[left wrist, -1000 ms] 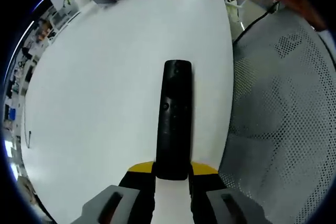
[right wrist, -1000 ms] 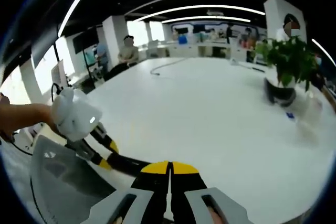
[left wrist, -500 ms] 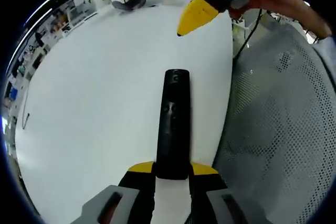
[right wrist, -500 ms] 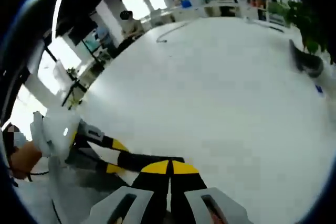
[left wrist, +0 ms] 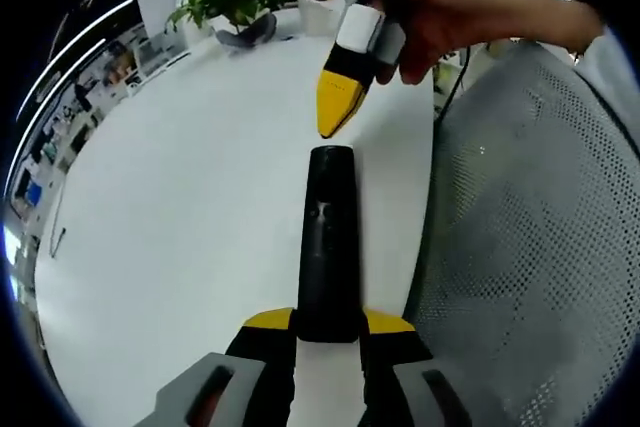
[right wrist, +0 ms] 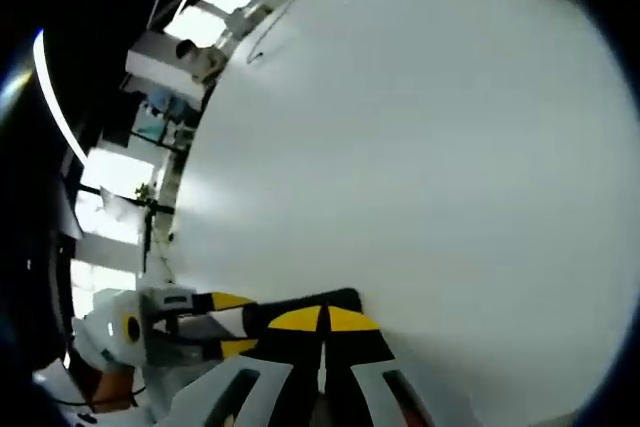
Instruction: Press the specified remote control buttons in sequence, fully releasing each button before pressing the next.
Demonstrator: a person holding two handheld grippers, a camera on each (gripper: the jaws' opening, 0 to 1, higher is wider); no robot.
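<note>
Presently we are clamping the rigid, light remote (left wrist: pixel 328 237) by its tail in the left claw (left wrist: pixel 328 325) above the tabletop (left wrist: pixel 180 197); the right claw (left wrist: pixel 334 117), closed and empty, is nearing its buttons.

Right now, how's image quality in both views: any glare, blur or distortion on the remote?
Left gripper view: the slim black remote control is sharp and evenly lit with faint sheen and no glare; fisheye bends the round white table edge. The yellow-tipped right gripper is crisp. Right gripper view: the table is a flat bright expanse with a washed patch at left; the remote is dark, lacks detail.
</note>
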